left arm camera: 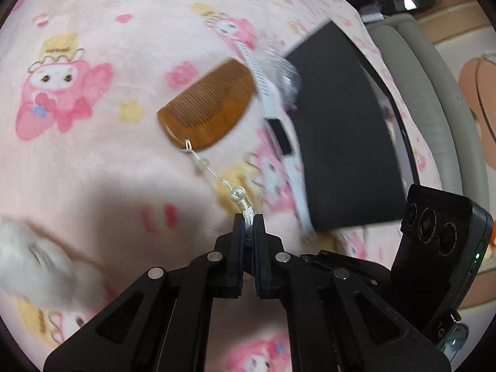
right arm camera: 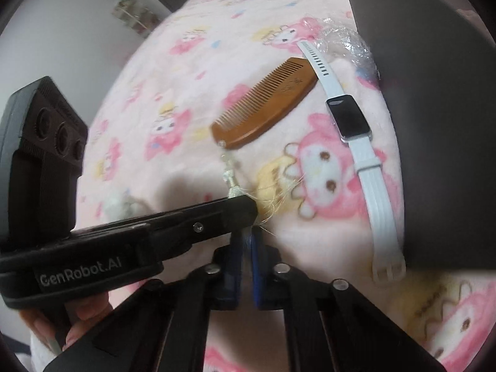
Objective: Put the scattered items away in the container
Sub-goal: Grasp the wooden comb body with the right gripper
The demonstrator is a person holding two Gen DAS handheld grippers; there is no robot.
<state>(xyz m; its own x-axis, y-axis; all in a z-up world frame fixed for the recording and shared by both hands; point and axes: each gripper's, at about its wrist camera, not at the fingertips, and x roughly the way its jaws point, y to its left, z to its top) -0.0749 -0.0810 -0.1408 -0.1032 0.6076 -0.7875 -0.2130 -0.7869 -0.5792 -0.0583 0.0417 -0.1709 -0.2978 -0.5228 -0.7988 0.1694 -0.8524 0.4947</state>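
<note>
Left wrist view: my left gripper (left arm camera: 248, 217) pinches the pale tassel (left arm camera: 245, 207) of the wooden comb (left arm camera: 206, 105), which lies on the pink blanket (left arm camera: 93, 161) near the black container (left arm camera: 344, 136). I should lift slowly so the cord doesn't slip.

Right wrist view: my right gripper (right arm camera: 246, 232) is closed and empty; the white smartwatch (right arm camera: 352, 119) lies beside the container.

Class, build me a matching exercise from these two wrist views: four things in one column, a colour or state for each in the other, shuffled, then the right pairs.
1. comb
2. watch strap
3. container
4. tassel

A. black
B. pinched in the left gripper
C. brown wood
D. white

Pairs: 1-C, 2-D, 3-A, 4-B
</note>
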